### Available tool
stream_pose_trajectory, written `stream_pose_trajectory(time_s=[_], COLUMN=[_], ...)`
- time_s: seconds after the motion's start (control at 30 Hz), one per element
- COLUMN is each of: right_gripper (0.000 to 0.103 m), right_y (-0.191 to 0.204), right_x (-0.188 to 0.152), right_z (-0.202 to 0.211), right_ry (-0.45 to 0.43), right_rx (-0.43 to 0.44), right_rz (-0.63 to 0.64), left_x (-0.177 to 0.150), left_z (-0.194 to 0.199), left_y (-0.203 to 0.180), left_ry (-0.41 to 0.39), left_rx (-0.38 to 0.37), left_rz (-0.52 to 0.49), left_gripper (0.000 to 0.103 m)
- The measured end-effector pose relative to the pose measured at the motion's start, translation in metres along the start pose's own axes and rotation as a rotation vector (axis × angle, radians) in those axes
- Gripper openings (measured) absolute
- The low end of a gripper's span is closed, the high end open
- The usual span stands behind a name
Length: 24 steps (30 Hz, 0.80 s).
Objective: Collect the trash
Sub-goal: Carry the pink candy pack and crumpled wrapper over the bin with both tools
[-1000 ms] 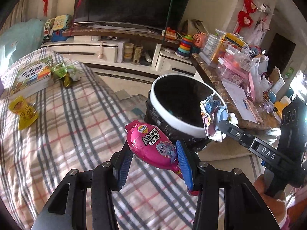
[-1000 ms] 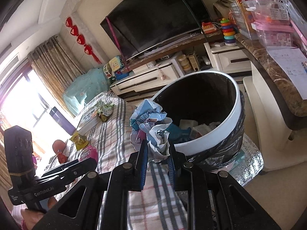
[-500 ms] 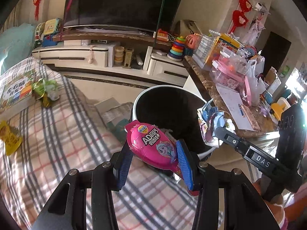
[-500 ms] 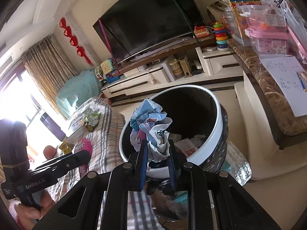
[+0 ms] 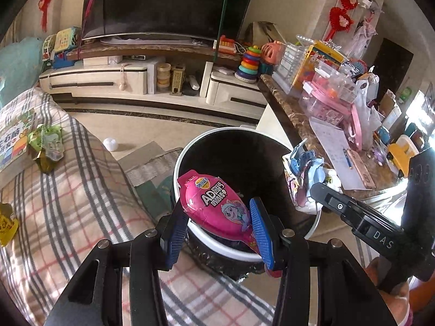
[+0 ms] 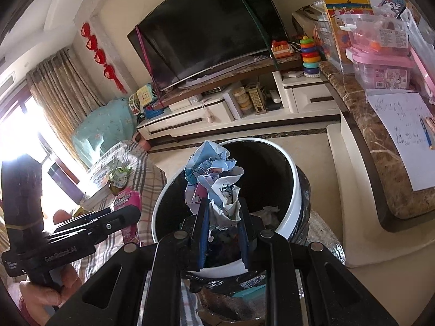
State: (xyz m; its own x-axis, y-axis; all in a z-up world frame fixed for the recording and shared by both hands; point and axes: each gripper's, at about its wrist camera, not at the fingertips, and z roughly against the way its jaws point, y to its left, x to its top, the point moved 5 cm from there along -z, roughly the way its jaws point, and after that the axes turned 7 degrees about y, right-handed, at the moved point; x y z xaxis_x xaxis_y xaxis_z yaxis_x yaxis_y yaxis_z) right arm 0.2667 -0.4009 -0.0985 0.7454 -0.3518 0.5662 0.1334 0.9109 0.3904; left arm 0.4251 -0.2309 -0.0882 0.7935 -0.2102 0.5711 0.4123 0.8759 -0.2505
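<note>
My left gripper (image 5: 217,214) is shut on a pink snack wrapper (image 5: 214,201) and holds it over the near rim of the white bin (image 5: 217,241) with a black liner. My right gripper (image 6: 223,212) is shut on a crumpled blue and white paper wrapper (image 6: 214,182), held above the open bin (image 6: 295,190). In the left wrist view the crumpled wrapper (image 5: 304,174) hangs at the bin's right rim. In the right wrist view the pink wrapper (image 6: 127,203) is at the bin's left. Some trash lies inside the bin.
A plaid cloth (image 5: 68,203) covers the surface at left, with a green wrapper (image 5: 46,144), a yellow wrapper (image 5: 5,222) and a book (image 5: 13,138) on it. A marble counter (image 5: 293,114) crowded with boxes stands right of the bin. A TV stand (image 5: 136,76) is behind.
Both grippers have moved from over the plaid cloth toward the bin and now hold their wrappers above its opening. Both stay shut on their wrappers.
</note>
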Motion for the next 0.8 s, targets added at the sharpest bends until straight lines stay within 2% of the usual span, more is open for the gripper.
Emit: stream_pose_trajectory(time_s=[0.8], right_gripper=[0.023], right_y=[-0.009], right_x=[0.015], right_z=[-0.016], right_ry=[0.031], right_rx=[-0.016], right_rz=[-0.005], left_x=[0.021], left_z=[-0.037], left_y=[0.001], left_ry=[0.037], left_rx=[-0.052], left_rz=[0.005], left_gripper=[0.045])
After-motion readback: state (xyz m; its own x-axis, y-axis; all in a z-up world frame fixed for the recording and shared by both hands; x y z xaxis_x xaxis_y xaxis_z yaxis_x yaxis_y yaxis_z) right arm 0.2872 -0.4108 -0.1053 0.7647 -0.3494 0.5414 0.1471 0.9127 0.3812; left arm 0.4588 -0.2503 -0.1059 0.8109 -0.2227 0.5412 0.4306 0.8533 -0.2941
